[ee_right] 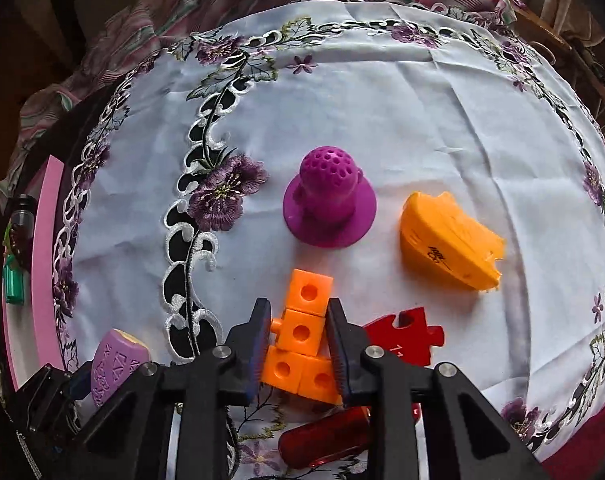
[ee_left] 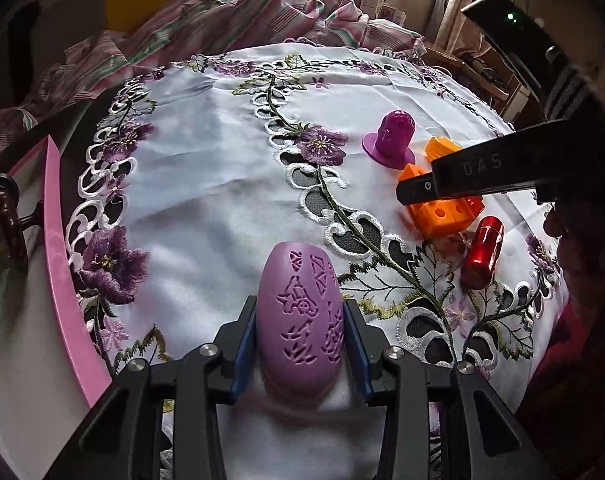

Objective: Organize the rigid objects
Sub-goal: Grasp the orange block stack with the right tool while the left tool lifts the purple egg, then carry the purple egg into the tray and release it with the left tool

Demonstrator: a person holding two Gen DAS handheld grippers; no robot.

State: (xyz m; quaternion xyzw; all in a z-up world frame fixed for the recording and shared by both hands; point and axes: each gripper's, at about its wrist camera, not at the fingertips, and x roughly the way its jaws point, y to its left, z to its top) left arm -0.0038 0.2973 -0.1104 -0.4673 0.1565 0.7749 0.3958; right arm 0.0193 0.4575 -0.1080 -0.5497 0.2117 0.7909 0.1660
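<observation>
My left gripper (ee_left: 300,320) is shut on a lilac oval shell with cut-out patterns (ee_left: 300,312), held low over the embroidered cloth; the shell also shows in the right wrist view (ee_right: 116,364). My right gripper (ee_right: 298,320) has its jaws closed around a cluster of orange cubes with holes (ee_right: 300,332); the cluster also shows in the left wrist view (ee_left: 438,216) under the right gripper's finger (ee_left: 462,176). A magenta perforated dome on a round base (ee_right: 328,200) stands mid-table.
An orange wedge-shaped piece (ee_right: 450,240) lies right of the dome. A red puzzle piece (ee_right: 406,336) and a red glossy cylinder (ee_right: 326,436) lie near the cubes. A pink-rimmed tray (ee_left: 58,248) with small items sits at the left table edge.
</observation>
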